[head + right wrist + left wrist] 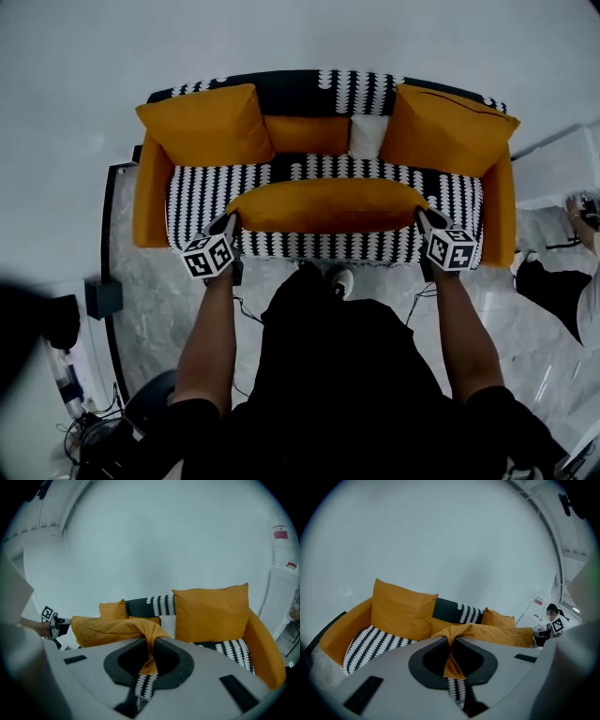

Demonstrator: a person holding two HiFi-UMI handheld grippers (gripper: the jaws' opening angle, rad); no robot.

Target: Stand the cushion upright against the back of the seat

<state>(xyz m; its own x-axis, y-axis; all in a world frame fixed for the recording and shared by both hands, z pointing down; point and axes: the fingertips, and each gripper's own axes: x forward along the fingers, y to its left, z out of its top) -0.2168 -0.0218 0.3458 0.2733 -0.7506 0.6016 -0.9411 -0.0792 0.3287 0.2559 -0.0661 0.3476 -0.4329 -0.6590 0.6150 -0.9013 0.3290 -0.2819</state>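
Observation:
A long orange cushion [325,205] hangs lengthwise over the front of the black-and-white patterned seat [202,192], held by both ends. My left gripper [230,225] is shut on its left corner; orange cloth is pinched between the jaws [451,654]. My right gripper [423,222] is shut on the right corner, with cloth squeezed between its jaws [151,654]. The sofa's dark patterned back [319,94] lies beyond the cushion [497,633] [110,627].
Two big orange pillows [204,127] [444,129] lean in the sofa's back corners, with a small orange pillow [307,134] and a white one [367,137] between them. Orange armrests [150,197] [500,216] bound the seat. A white wall stands behind. Cables and gear [98,300] lie on the floor at left.

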